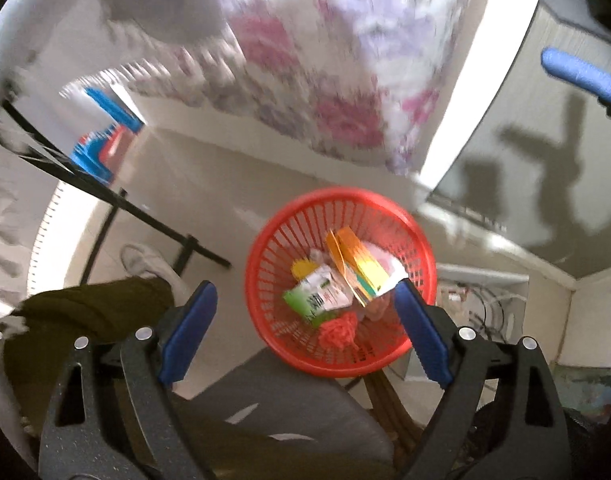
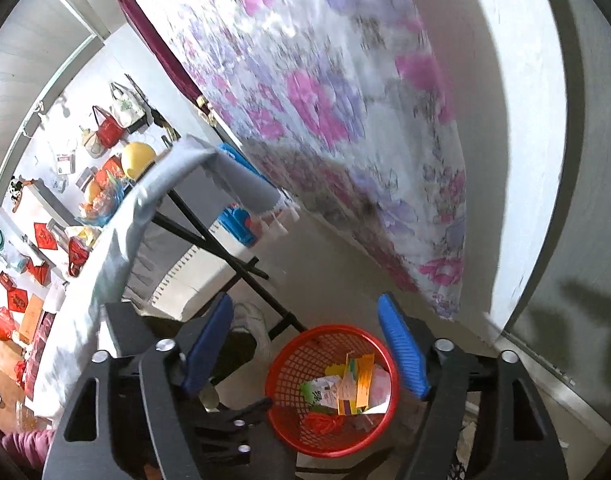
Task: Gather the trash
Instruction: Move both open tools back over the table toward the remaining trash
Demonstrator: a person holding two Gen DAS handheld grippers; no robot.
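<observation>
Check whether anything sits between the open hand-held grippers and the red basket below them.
Nothing visible does. The left hand-held gripper and right hand-held gripper are open and empty above the red basket, which holds cartons and wrappers.

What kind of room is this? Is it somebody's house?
Probably a room in a home. A flowery curtain hangs by the wall, a folding table holds fruit and packets, and a red basket of trash sits on the floor.

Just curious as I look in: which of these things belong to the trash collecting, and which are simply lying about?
Job:
red basket
orange packet
green-white wrapper
orange mesh wad

Lying about:
floral curtain
folding table
white shoe
</observation>
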